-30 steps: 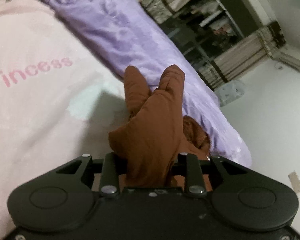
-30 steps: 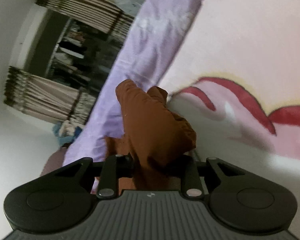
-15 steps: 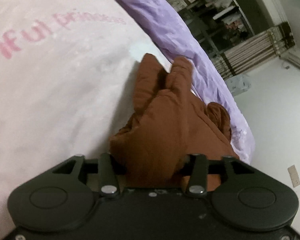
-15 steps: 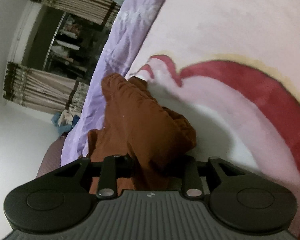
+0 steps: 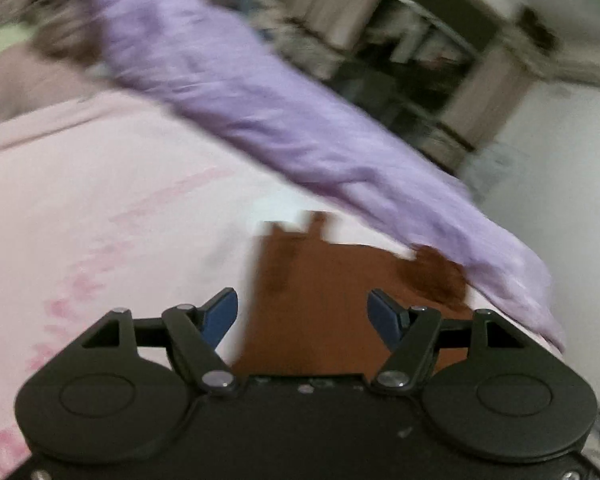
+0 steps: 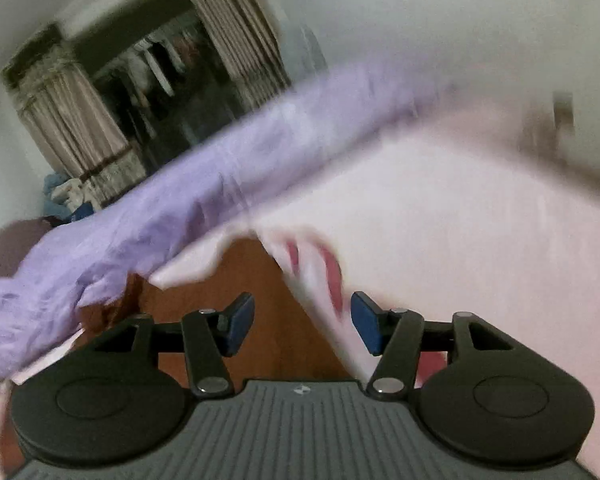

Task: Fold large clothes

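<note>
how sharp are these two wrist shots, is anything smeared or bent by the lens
Left wrist view: heavy motion smear on the purple bedding and brown garment; the left hand-held gripper stays crisp. Right wrist view: the same streaking over the pink blanket, dark fisheye corners, dim light.

The garment (image 5: 320, 320) lies on the blanket (image 5: 100, 200), beside the sheet (image 5: 260, 120).

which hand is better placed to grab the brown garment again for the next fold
Left, marginally. Both grippers have just opened and released it. The left gripper has the brown garment spread across its whole gap; the right gripper sees it off-centre, with pink blanket in the other half. Blur limits certainty.
</note>
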`<action>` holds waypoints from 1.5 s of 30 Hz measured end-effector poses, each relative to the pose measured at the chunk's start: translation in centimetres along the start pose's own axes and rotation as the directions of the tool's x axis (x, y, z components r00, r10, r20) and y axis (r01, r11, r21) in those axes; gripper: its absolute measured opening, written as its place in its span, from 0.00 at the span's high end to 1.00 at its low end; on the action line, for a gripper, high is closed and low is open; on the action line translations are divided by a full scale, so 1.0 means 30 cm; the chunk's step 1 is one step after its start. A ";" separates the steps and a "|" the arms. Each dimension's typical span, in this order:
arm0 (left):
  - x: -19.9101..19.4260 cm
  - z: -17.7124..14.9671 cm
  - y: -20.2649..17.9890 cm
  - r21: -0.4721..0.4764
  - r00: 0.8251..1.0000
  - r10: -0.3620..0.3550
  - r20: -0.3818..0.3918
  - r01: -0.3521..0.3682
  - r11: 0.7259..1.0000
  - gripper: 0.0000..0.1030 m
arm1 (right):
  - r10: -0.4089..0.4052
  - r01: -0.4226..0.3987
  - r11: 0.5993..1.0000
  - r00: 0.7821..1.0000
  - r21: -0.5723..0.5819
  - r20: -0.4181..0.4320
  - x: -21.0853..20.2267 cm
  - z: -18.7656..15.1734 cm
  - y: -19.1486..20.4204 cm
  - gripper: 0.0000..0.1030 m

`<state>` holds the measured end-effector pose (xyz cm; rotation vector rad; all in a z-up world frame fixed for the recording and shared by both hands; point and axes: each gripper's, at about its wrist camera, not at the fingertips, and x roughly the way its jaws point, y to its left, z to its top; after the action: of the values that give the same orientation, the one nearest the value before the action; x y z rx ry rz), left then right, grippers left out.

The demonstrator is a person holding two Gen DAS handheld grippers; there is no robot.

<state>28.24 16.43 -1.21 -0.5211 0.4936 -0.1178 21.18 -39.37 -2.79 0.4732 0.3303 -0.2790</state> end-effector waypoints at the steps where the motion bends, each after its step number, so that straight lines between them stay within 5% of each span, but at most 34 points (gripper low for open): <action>1: 0.015 -0.008 -0.061 0.045 1.000 -0.030 0.002 0.030 0.999 0.32 | 0.042 -0.041 0.998 0.999 -0.042 0.014 -0.012 0.004 0.047 0.42; 6: 0.159 -0.127 -0.371 0.268 0.993 -0.104 -0.048 0.113 0.957 0.32 | 0.276 -0.286 0.943 0.958 -0.168 -0.084 0.013 -0.081 0.356 0.86; 12: 0.341 -0.269 -0.521 0.349 0.985 -0.082 -0.150 0.131 0.928 0.33 | 0.322 -0.383 0.876 0.917 -0.293 -0.236 0.133 -0.308 0.627 0.91; 16: 0.413 -0.319 -0.521 0.398 0.984 -0.025 -0.174 0.094 0.912 0.31 | 0.275 -0.355 0.868 0.926 -0.348 -0.258 0.174 -0.398 0.682 0.92; 19: 0.430 -0.316 -0.495 0.429 0.989 0.015 -0.149 0.051 0.902 0.29 | 0.272 -0.350 0.882 0.925 -0.316 -0.265 0.199 -0.382 0.644 0.92; 24: 0.409 -0.211 -0.353 0.425 0.990 0.102 -0.094 -0.053 0.904 0.28 | 0.193 -0.262 0.886 0.959 -0.383 -0.209 0.228 -0.308 0.552 0.92; 30: 0.428 -0.066 -0.200 0.369 0.982 0.174 -0.080 -0.133 0.920 0.29 | 0.015 -0.058 0.905 0.995 -0.422 -0.103 0.308 -0.176 0.374 0.89; 35: 0.478 -0.027 -0.175 0.375 0.976 0.183 -0.115 -0.128 0.918 0.28 | -0.083 0.047 0.930 0.993 -0.364 -0.084 0.384 -0.092 0.233 0.89; 39: 0.533 -0.058 -0.125 0.324 0.971 0.188 -0.149 -0.132 0.937 0.26 | -0.102 0.045 0.943 0.982 -0.328 -0.159 0.443 -0.129 0.173 0.93; 45: 0.524 -0.035 -0.115 0.286 0.972 0.174 -0.158 -0.124 0.950 0.29 | -0.088 0.039 0.956 0.984 -0.290 -0.157 0.426 -0.119 0.150 0.93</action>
<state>41.59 9.36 -6.91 -0.1995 0.6822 -0.0867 33.45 -36.15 -8.77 0.2006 0.5435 -0.2497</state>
